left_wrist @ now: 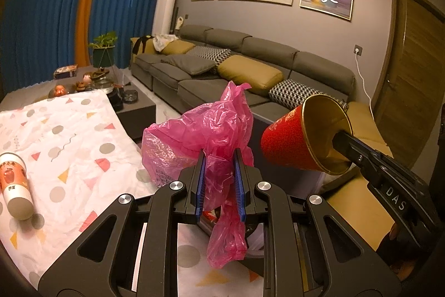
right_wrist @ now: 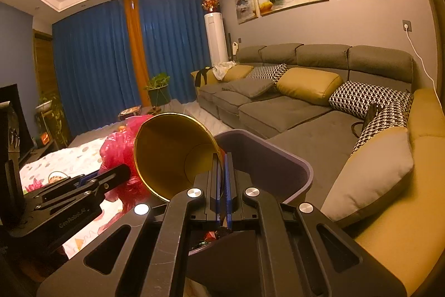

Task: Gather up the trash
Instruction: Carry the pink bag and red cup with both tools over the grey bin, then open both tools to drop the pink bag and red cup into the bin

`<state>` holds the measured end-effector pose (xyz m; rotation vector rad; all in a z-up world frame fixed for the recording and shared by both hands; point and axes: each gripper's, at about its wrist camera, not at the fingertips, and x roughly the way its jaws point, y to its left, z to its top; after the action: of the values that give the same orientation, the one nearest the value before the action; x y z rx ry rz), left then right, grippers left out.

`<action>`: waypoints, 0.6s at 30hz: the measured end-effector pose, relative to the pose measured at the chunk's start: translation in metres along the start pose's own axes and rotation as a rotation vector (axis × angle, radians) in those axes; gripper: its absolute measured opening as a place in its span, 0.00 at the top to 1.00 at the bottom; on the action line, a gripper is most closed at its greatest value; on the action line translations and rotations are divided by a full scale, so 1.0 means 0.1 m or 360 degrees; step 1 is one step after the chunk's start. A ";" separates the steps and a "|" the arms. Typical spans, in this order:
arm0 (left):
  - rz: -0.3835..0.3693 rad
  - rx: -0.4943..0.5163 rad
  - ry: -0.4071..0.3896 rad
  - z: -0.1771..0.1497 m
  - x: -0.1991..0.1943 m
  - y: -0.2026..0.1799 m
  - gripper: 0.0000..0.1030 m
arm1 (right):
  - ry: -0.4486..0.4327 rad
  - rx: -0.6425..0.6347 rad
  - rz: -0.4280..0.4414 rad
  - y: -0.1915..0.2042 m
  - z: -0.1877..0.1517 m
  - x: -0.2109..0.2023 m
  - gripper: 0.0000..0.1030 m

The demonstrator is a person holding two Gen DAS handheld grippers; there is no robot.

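My left gripper [left_wrist: 219, 171] pinches a crumpled pink plastic bag [left_wrist: 200, 135]; my right gripper [right_wrist: 222, 171], clamped on a red paper cup's [left_wrist: 294, 141] rim, holds it tilted above the grey bin [right_wrist: 278, 157] just below, nearer than the left.

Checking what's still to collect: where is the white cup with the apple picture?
In the left wrist view, the white cup lies on its side at far left on the patterned tablecloth.

I am seeing the desk [left_wrist: 25, 99] wearing a white cloth with coloured shapes [left_wrist: 72, 146]; a white cup with an apple label [left_wrist: 15, 185] is lying on its side on it, and small ornaments [left_wrist: 83, 82] are sitting farther back.
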<state>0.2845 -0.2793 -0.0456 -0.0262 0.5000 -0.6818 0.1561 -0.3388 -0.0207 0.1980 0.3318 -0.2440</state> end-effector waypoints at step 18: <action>-0.0084 -0.0044 0.0028 -0.05 0.26 0.05 0.81 | 0.0042 0.0029 -0.0022 0.01 -0.01 0.09 0.96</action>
<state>0.3023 -0.2899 -0.0625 -0.0596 0.5274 -0.7271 0.1641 -0.3395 -0.0242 0.2172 0.3575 -0.2580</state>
